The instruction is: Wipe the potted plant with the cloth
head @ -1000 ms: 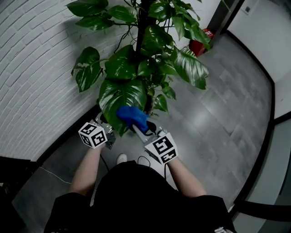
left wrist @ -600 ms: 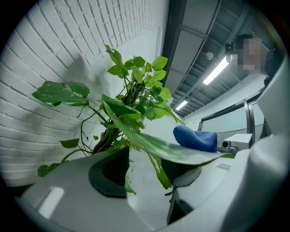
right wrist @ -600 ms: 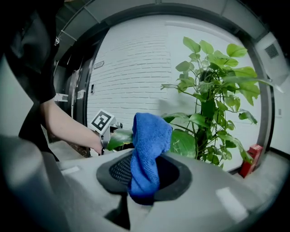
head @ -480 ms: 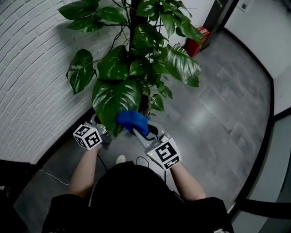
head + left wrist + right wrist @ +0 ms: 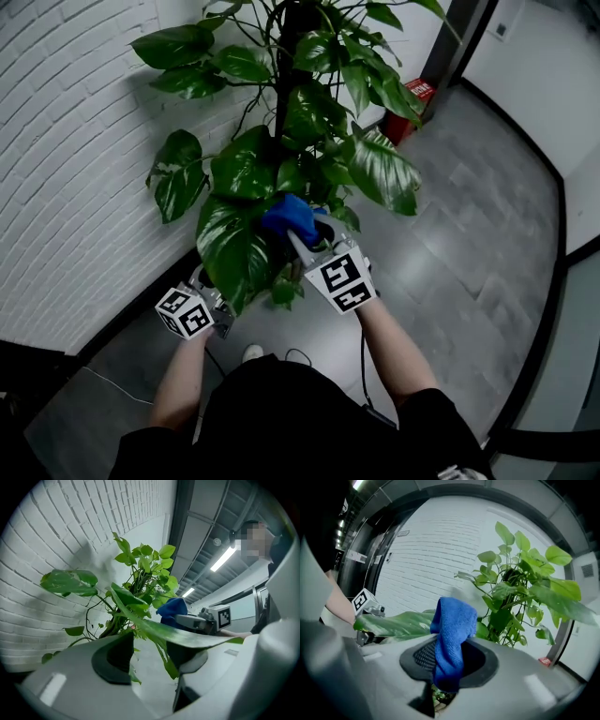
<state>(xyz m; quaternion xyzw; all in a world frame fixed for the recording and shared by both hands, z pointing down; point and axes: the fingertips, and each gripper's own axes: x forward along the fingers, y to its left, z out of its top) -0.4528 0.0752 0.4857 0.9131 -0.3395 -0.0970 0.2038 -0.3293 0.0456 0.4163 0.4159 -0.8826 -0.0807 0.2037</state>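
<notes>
On the left, the left claw (image 5: 150, 656) is held with its jaws apart. The big leaf (image 5: 234, 246) is draped across them, not pinched by the look of it. Further right, the blue cloth (image 5: 291, 216) is clamped in the right claw (image 5: 302, 234), up by the potted plant (image 5: 300, 94) stem. Wiping is probably mid-way. Next, the cloth should be drawn gently along a supported leaf.
</notes>
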